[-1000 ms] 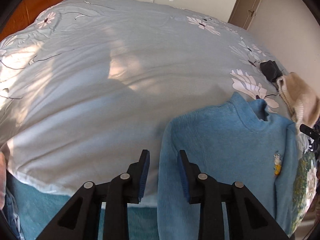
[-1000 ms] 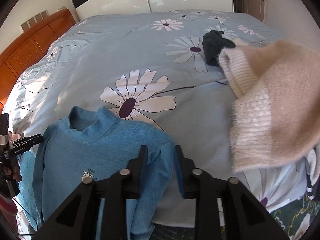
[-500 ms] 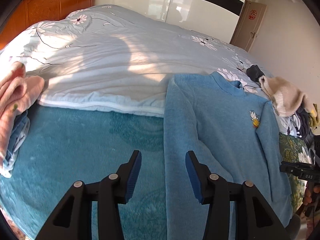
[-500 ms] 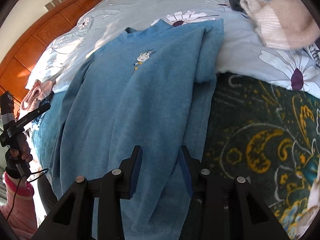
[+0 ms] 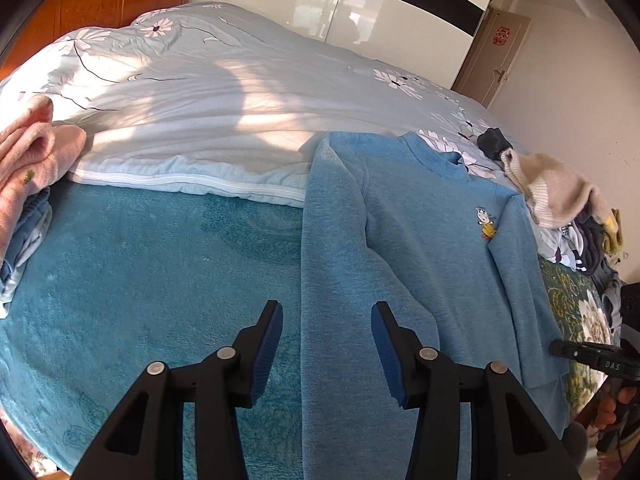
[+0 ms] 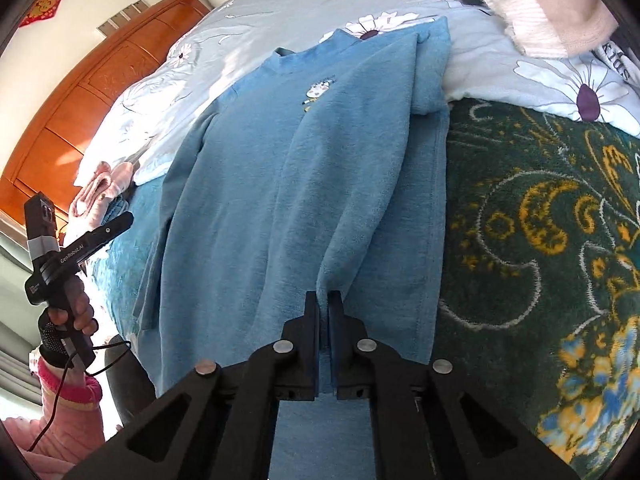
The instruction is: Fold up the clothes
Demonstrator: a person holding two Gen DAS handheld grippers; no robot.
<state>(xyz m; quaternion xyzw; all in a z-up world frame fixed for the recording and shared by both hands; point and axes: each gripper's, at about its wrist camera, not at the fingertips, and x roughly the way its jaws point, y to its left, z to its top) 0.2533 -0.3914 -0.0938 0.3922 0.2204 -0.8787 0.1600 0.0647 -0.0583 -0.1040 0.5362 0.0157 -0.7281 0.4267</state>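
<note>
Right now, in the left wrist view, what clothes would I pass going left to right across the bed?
Pink folded garment → blue sweater → beige knit garment → dark clothes pile.

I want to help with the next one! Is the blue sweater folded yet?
Not yet. Done: the blue sweater lies spread flat on the bed, and a pink folded pile sits off to one side. In hand: the right gripper is pinching the sweater's sleeve, while the left gripper hovers open over the other sleeve. Left: folding it, then the heap of clothes.
</note>
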